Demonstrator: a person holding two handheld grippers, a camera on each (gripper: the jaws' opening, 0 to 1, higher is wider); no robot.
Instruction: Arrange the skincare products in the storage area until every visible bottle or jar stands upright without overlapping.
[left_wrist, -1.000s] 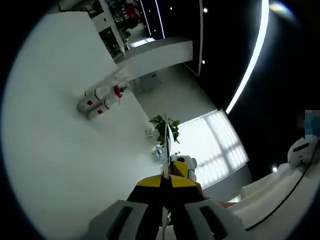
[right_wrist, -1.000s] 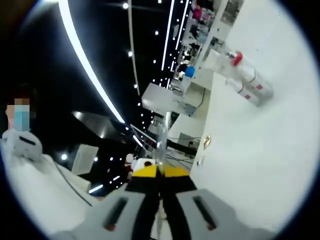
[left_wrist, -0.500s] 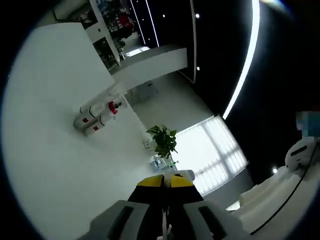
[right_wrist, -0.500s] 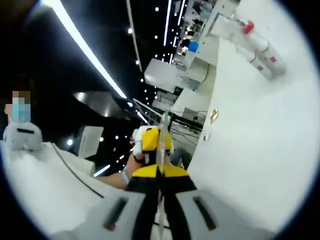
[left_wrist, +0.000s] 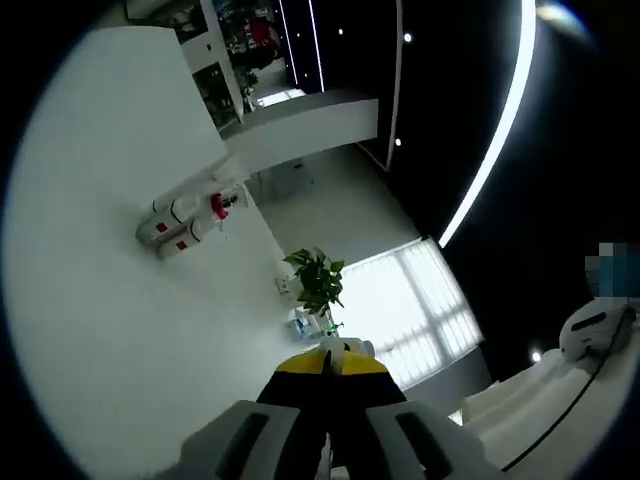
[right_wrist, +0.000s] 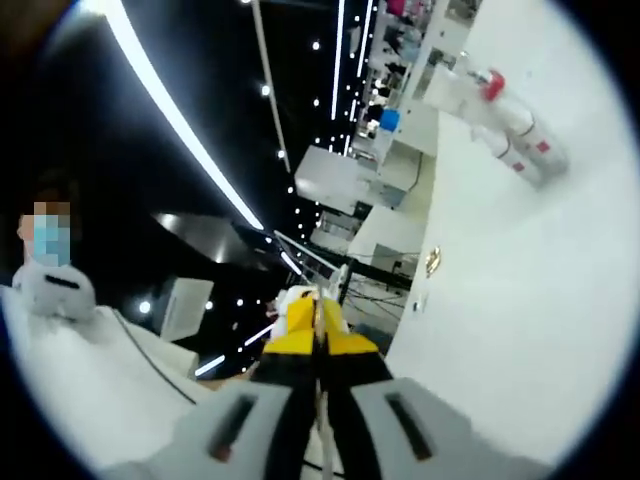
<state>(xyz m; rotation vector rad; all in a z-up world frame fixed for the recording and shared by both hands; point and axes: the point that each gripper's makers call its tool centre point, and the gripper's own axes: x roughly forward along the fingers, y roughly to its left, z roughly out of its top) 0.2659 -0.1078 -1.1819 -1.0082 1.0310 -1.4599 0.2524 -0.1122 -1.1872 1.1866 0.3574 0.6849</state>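
Note:
No bottle or jar is in sight; both cameras look up at a white wall and a dark ceiling. In the left gripper view my left gripper (left_wrist: 324, 362) rises from the bottom, its yellow-tipped jaws pressed together with nothing between them. In the right gripper view my right gripper (right_wrist: 318, 338) is likewise shut and holds nothing. Just past each one's tips a bit of the other gripper peeks out: the right one (left_wrist: 348, 348) and the left one (right_wrist: 300, 308).
Two white cylinders with red fittings (left_wrist: 180, 222) (right_wrist: 512, 138) hang on the white wall (left_wrist: 110, 330). A green plant (left_wrist: 315, 280) and a blinded window (left_wrist: 425, 310) lie beyond. Light strips (left_wrist: 490, 130) cross the ceiling. A person's white sleeve (right_wrist: 80, 390) shows.
Both views have swung a little with the hands. In the right gripper view the left gripper's yellow head now sits lower and closer to my tips. Both jaws stay shut.

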